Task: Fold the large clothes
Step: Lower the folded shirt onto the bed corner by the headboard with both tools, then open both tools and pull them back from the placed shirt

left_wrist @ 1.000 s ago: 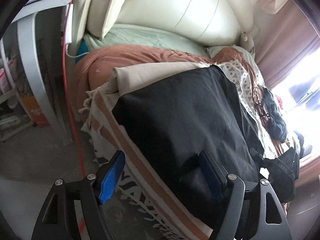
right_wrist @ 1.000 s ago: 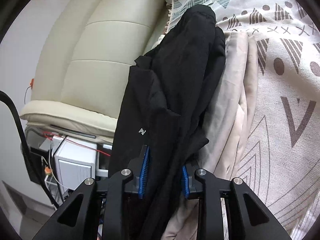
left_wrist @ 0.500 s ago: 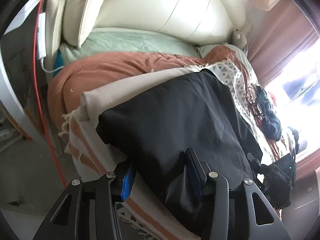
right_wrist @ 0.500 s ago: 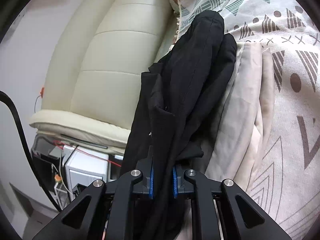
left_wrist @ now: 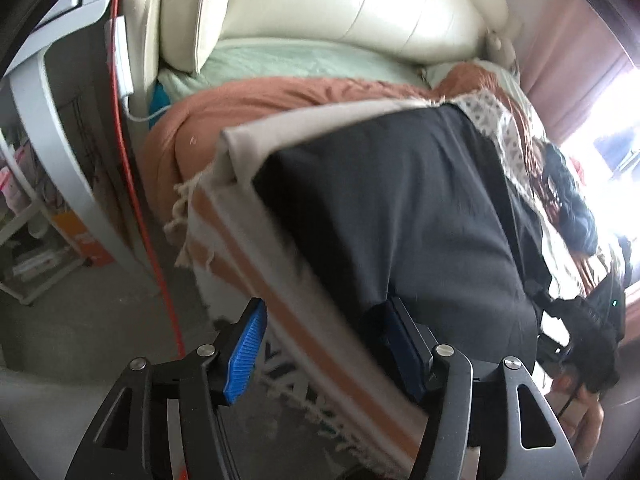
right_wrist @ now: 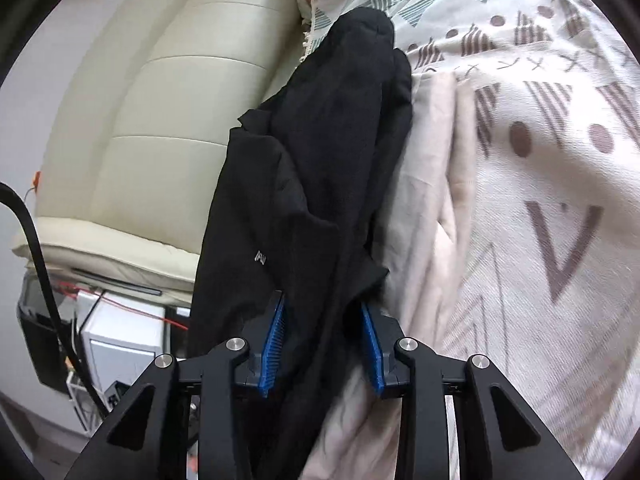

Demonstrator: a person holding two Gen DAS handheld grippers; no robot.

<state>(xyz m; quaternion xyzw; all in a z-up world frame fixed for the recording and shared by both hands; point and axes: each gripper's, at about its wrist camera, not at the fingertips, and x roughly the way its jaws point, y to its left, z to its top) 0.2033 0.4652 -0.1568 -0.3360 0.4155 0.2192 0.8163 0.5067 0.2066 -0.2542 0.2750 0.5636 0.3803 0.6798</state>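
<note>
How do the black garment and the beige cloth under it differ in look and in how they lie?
The black garment lies on top; the beige cloth lies beneath it, showing only along its edges. The black garment passes between the open fingers of the right gripper; the beige cloth lies beside them. The black one bears a small pale logo; the beige one looks plain. Both are folded on the patterned blanket.

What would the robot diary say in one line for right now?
left gripper: open, at black garment edge | right gripper: open, black garment between fingers | beige garment: under it, on bed
</note>
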